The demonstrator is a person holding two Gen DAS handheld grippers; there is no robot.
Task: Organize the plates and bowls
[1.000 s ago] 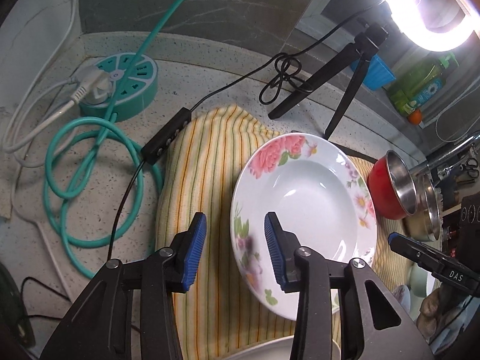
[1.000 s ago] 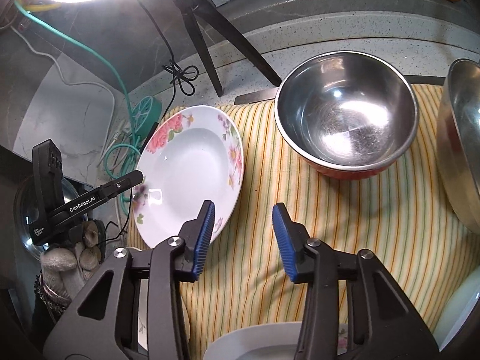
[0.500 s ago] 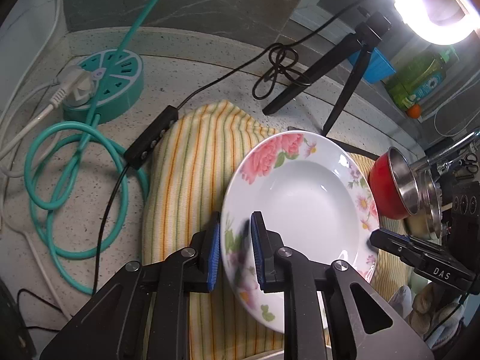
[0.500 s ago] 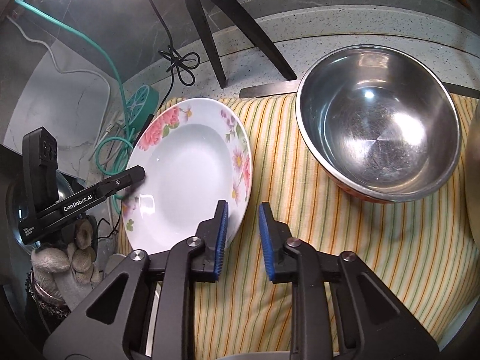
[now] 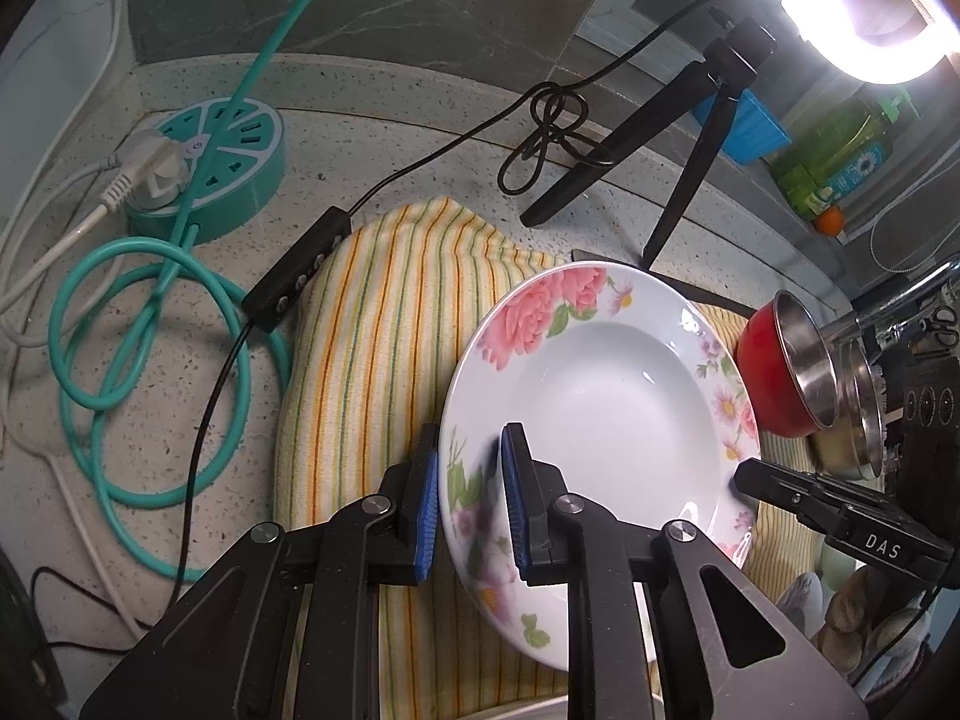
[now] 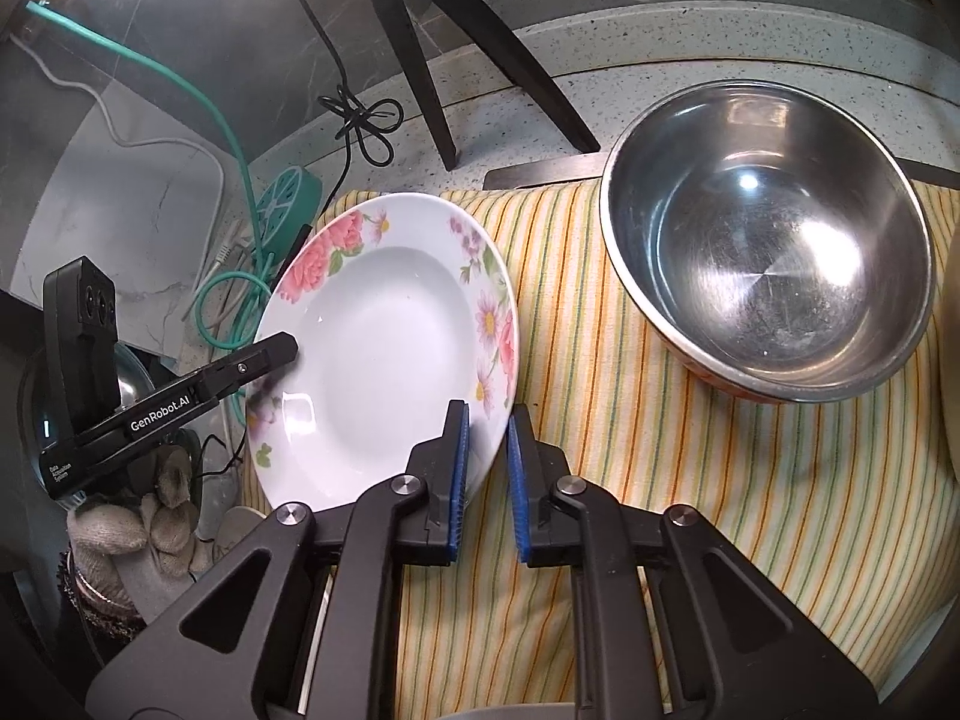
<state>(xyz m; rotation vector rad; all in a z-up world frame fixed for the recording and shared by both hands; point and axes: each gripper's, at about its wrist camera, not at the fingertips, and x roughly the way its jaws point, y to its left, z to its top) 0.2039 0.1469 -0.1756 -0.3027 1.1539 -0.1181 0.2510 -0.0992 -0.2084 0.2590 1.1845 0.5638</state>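
Left gripper (image 5: 465, 495): narrowed onto the near left rim of the floral plate (image 5: 606, 378), one blue pad outside the rim, the other over the inner face. Contact of both pads with the plate: cannot tell for certain, though the rim sits directly between them.

Right gripper (image 6: 485, 468): likewise narrowed, straddling the opposite rim of the same floral plate (image 6: 384, 354), left pad over the plate's inner face, right pad over the striped cloth (image 6: 660, 510) just outside the rim. Grip appears closed on the rim.

Floral plate: white, deep, pink roses on the border; positioned on the yellow striped cloth (image 5: 372, 348) covering the worktop (image 5: 360, 138), left edge appearing slightly raised.

Steel bowl (image 6: 768, 240): red exterior, upright on the striped cloth, right of the plate and apart from it; seen side-on in the left wrist view as a red bowl (image 5: 780, 378), with a second steel bowl (image 5: 864, 408) just beyond.

Background on the worktop: black tripod (image 5: 660, 138), round teal power strip (image 5: 216, 168) with a white plug inserted, coiled teal cable (image 5: 120, 360), black inline controller (image 5: 297, 267) touching the cloth's edge. Lit ring light (image 5: 870, 30) at upper right.
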